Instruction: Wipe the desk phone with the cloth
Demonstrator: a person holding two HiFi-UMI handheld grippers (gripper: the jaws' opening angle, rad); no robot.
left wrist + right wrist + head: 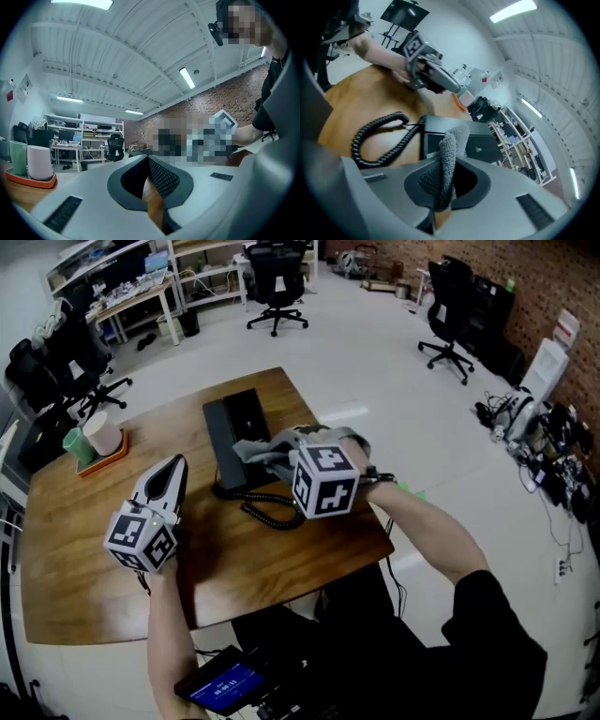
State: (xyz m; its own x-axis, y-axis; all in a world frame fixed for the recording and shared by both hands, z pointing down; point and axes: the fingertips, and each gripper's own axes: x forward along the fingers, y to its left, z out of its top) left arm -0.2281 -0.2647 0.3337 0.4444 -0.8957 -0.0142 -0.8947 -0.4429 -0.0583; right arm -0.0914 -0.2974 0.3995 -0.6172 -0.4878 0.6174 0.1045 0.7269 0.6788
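Observation:
The black desk phone lies at the middle of the wooden table, with its coiled cord looping toward me. My right gripper is shut on the grey cloth, which rests on the phone's near right part. In the right gripper view the cloth stands pinched between the jaws of the right gripper, with the phone and cord just beyond. My left gripper hovers left of the phone, shut and empty. In its own view the left gripper holds nothing.
An orange tray with a green cup and a white cup sits at the table's far left corner. Office chairs stand on the floor beyond. A small lit screen rests near my lap below the table's front edge.

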